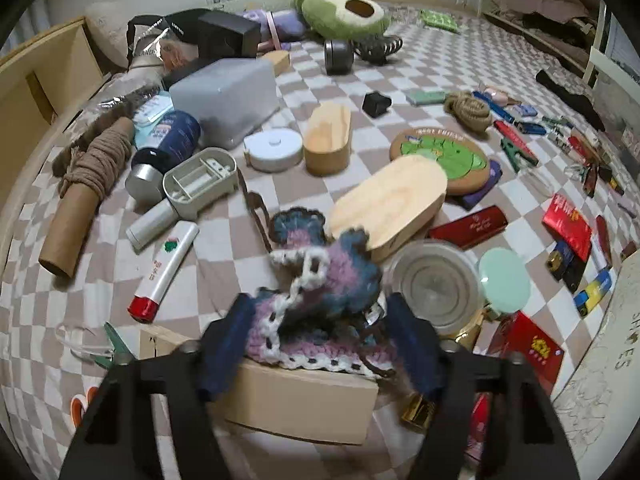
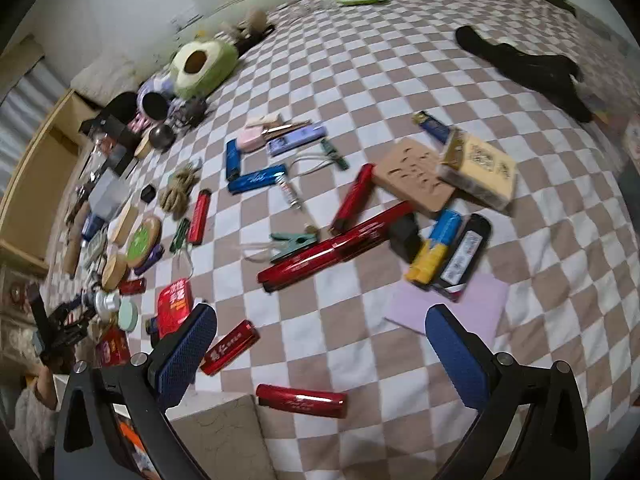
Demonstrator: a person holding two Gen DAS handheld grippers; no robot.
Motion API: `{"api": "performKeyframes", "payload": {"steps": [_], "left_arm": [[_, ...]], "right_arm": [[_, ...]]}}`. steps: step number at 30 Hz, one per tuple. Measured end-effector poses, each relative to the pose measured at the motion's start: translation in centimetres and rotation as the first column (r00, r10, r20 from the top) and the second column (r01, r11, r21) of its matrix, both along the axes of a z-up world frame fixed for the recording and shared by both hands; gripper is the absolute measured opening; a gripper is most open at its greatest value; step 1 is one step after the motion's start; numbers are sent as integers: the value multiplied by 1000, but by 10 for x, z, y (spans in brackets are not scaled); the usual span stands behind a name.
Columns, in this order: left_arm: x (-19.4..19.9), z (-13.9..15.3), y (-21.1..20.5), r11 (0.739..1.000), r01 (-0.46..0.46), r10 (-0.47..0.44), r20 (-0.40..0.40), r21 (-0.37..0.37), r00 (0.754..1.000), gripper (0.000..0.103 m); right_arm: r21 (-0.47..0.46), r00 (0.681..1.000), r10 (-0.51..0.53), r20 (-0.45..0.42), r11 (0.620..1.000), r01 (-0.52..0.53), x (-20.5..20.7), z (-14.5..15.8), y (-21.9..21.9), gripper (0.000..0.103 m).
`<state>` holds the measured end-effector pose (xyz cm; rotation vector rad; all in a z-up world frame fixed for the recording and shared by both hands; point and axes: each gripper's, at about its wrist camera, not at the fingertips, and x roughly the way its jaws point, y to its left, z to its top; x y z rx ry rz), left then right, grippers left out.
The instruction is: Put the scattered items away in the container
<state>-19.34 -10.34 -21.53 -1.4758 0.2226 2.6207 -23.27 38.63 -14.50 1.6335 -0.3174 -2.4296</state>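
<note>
Crochet pouch (image 1: 320,292), one, clamped by left gripper (image 1: 320,344); right gripper (image 2: 320,356) agape, empty.

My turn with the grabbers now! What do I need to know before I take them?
Left gripper: jaws on either side of the crocheted pouch, which lies on a beige box; whether they squeeze it yet is unclear.
Right gripper: open, holding nothing, over the checkered bedsheet.
Nearly everything is still scattered: red cases, blue lighters, a yellow packet, a wooden lid, an avocado plush.
Left to do: almost all of the tidying.
</note>
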Motion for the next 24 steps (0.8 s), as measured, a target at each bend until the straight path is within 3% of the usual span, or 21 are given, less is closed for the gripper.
{"api": "performKeyframes", "payload": {"steps": [2,4,7,16,20,24], "left_arm": [[2,0,0,1000,5,-5,-6,0,1000,49],[2,1,-2,1000,-7,7,-12,-6,1000,27],[1,4,-10,999,-36,36,-13,11,999,15],[5,12,-24,996,-80,82,-35,45,996,13],[5,12,-26,995,-82,84,-37,52,996,13],[6,12,-26,995,-80,82,-36,62,996,13]], "right_arm": [[21,1000,-28,8,999,28,-1,-4,8,103],[16,997,-73,39,997,73,-2,-12,21,103],[-1,986,-149,79,989,150,-4,-23,40,103],[-24,945,-304,121,951,309,-21,-47,82,103],[12,964,-253,86,968,253,-32,-47,75,91],[10,974,-196,113,980,197,-33,-54,68,89]]}}
